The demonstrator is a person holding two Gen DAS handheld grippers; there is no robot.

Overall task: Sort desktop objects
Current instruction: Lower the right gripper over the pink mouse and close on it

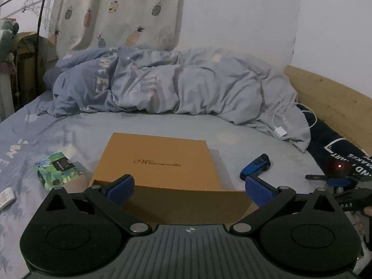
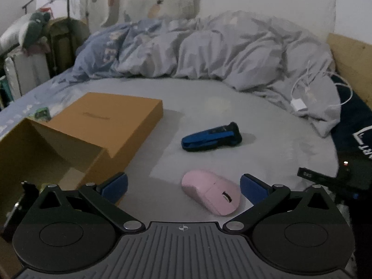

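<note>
**Plainly, the pink mouse lies just ahead of the right claw**

Here the pink mouse [image 2: 210, 191] is seen resting on the bed [image 2: 209, 107], close to the bed's near edge and directly in front of the right claw [image 2: 183, 187]. The jaws of that claw are held wide apart and nothing is gripped; the mouse sits between the two blue pads, nearer the right-hand pad [image 2: 252, 188] than the other, and no contact can be made out. Its long axis is turned at a slant across the line of the fingers, with the wheel end pointing toward the near right. A slight shift to the right and a small twist would probably be called for before the jaws are closed across its narrow width.

The blue clip-shaped tool [image 2: 210, 138] lies farther in, toward the middle of the bed, its length running roughly side to side.

The open cardboard box [image 2: 34, 153] stands near the bed's near-left side, with its lid [image 1: 160, 160] lying just behind it. The left claw [image 1: 189, 187] is held above the box mouth, its jaws likewise spread and empty. A green patterned packet [image 1: 59, 169] lies just left of the lid.

The mouse is judged nearer to the right hand, and the box lies to its left.
</note>
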